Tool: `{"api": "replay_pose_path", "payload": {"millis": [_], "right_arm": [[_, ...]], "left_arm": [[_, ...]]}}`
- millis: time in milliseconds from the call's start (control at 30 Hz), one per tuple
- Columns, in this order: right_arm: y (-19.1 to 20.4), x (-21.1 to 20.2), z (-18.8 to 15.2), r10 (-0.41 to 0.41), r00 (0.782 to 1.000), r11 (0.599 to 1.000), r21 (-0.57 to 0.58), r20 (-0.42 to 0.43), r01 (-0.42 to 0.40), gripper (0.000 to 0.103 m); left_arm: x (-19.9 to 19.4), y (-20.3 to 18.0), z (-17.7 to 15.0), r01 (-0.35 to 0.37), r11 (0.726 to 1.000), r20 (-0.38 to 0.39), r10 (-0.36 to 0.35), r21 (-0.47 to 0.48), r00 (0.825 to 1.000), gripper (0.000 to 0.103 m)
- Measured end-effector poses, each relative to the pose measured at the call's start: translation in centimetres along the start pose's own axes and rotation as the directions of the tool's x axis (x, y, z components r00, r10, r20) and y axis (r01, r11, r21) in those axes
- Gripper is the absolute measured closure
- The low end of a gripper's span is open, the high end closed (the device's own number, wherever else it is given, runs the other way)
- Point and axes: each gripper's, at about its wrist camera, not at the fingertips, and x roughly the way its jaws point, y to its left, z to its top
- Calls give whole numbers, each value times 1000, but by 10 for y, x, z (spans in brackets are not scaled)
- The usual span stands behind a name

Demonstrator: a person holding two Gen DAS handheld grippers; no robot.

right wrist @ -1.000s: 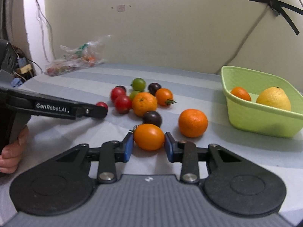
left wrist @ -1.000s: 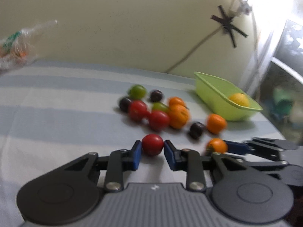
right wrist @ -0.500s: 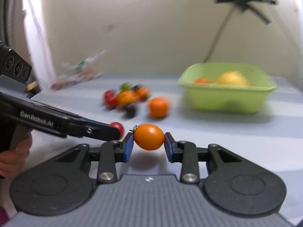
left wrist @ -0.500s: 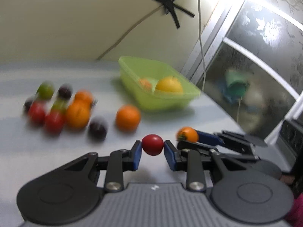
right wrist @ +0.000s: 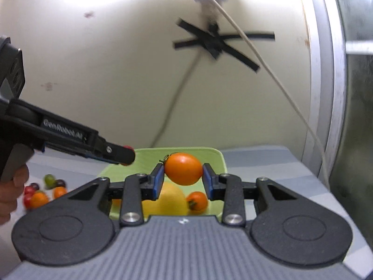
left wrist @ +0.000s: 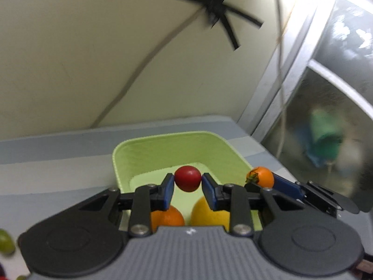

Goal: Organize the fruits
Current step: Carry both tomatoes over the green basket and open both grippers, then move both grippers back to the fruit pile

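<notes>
L gripper (left wrist: 188, 184) is clamped on a small red tomato (left wrist: 188, 178), blue pads pressing it from both sides, held in the air above the green tub (left wrist: 163, 149). R gripper (right wrist: 183, 179) is clamped on an orange tomato (right wrist: 183, 168), stem pointing upper left, also held up over the tub, nr its right side.

In the left wrist view the R gripper's orange tomato sits just right of the red one, over the tub's right rim. In the right wrist view the L gripper comes in from the left w/ its tip over the tub's far left corner; a bit of red shows at the tip. A hand (right wrist: 11, 193) grips that tool's handle at far left.

Inside the tub: a yellow lemon (right wrist: 166, 198), a small orange tomato (right wrist: 197, 200) right of it, and an orange fruit (left wrist: 167, 217) left of the lemon.

Loose pile of fruits (right wrist: 43, 190) (red, orange, green, dark) lies on the striped cloth (right wrist: 256, 161), well left of the tub. Black tape cross (right wrist: 216, 39) and cable on the wall behind.
</notes>
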Motion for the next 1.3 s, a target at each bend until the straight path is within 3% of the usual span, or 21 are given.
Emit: {"api": "replay_pose_path", "payload": {"millis": [100,133,167,267,367,533,600,667,767,867,967,1133,1300], "right_arm": [[-3,14,-3,-2,1000,1000,2,-27,2,64],[-2,16,-4,-5,1000,1000,2,-24,5,64],[-3,16,-6,-6,1000,1000,1,-16,6,59],[-1,12,-9,-25,999,1000,-2,26,25,35],[2,5,-12,-36,997,999,-19,62,37,36],[5,-31,-14,9,981,1000,8,193,-11,40],[4,-43,-10,47,973,996,62,226,-62,47],[7,-51,-7,98,969,986,110,226,-125,60],[31,-56,-8,181,966,976,90,186,-201,67],[71,-56,-20,264,958,964,18,111,-267,67],[117,-52,-34,329,944,942,-74,7,-328,67],[177,-35,-42,341,932,905,-222,-125,-362,66],[213,-22,-39,319,932,868,-342,-170,-360,66]], "left_arm": [[19,-1,0,-18,1000,-22,18,-4,1000,73],[23,-1,1,-22,1000,-27,22,-5,999,63],[27,-3,2,-28,1000,-26,28,-3,999,53],[28,-4,2,-39,999,-17,40,22,999,51],[8,-1,1,-20,1000,3,20,10,1000,52],[-97,35,-18,3,1000,184,-2,-9,983,51],[-137,63,-36,-37,998,230,47,-46,972,51],[-170,95,-60,-136,986,235,156,-98,959,51],[-196,139,-96,-235,951,171,270,-202,947,51],[-205,167,-127,-250,923,123,296,-293,947,51],[-208,179,-146,-195,914,128,254,-355,959,51],[-201,171,-146,-101,943,173,162,-316,972,51],[-195,166,-136,-45,954,214,112,-297,970,51]]}}
